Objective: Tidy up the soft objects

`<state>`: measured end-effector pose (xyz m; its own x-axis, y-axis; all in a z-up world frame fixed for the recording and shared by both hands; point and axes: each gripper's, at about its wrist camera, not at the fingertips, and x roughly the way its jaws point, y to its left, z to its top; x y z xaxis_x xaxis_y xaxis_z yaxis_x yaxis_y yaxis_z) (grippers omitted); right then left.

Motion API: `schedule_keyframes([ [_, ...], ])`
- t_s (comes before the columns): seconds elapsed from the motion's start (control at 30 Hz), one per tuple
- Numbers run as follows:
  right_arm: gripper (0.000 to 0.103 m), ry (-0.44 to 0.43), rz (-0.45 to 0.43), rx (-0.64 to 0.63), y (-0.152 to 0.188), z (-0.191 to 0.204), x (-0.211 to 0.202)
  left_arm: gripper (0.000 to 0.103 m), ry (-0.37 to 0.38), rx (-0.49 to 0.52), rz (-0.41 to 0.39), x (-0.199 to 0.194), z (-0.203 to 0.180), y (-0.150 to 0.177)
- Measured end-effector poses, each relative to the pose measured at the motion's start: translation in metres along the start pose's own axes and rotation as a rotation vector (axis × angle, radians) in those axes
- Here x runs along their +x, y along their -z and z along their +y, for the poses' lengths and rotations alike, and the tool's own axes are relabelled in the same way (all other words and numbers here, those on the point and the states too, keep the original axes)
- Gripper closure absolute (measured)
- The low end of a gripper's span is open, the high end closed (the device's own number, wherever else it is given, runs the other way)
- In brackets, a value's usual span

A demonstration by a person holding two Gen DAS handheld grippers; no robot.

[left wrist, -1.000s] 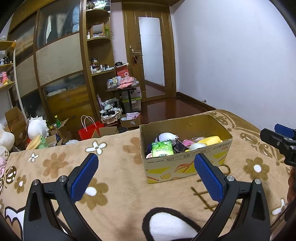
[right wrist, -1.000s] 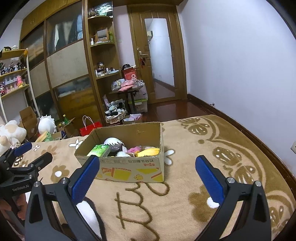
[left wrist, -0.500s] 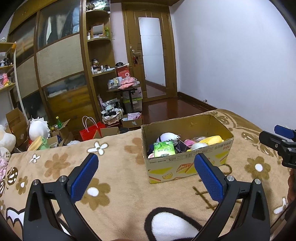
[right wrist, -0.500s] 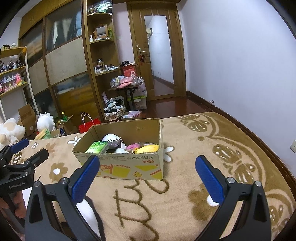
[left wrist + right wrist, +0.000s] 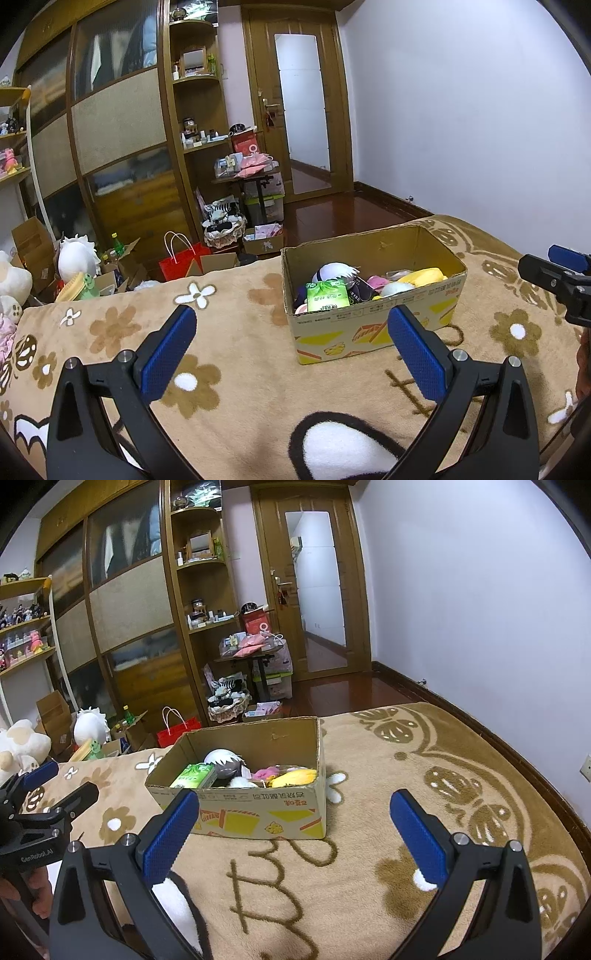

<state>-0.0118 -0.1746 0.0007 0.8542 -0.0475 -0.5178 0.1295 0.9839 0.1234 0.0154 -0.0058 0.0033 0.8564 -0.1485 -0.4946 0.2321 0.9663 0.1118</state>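
Note:
A cardboard box [image 5: 373,325] [image 5: 258,818] stands on the brown flowered blanket [image 5: 229,332] [image 5: 424,775]. Inside lie a green tissue pack [image 5: 327,295] [image 5: 194,775], a white-and-grey plush [image 5: 334,272] [image 5: 226,763], a yellow plush [image 5: 424,276] [image 5: 295,777] and pink soft items [image 5: 265,773]. My left gripper [image 5: 291,347] hangs open in front of the box, nothing between its blue pads. My right gripper [image 5: 293,829] is open too, nearer the box's right end. Each gripper shows at the edge of the other's view: the right gripper's fingers [image 5: 554,273] and the left gripper's fingers [image 5: 51,797].
Beyond the blanket's far edge stand a red paper bag [image 5: 181,260], open cartons and white plush toys [image 5: 79,254] on the floor. A wooden wardrobe with shelves [image 5: 122,122] and a small cluttered table [image 5: 251,170] line the back. A door [image 5: 303,122] is behind.
Both views have shifted slightly; the box sits a little farther right in the left wrist view and a little lower in the right wrist view. Both grippers stay open and empty.

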Motion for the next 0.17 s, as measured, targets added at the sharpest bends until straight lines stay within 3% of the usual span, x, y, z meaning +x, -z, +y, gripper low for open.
schedule_keyframes([
  [0.17,0.000,-0.001,0.000,0.000,-0.0003,-0.0009,0.0005,0.001,0.004,-0.011,0.004,0.0000,0.0021,-0.0006],
])
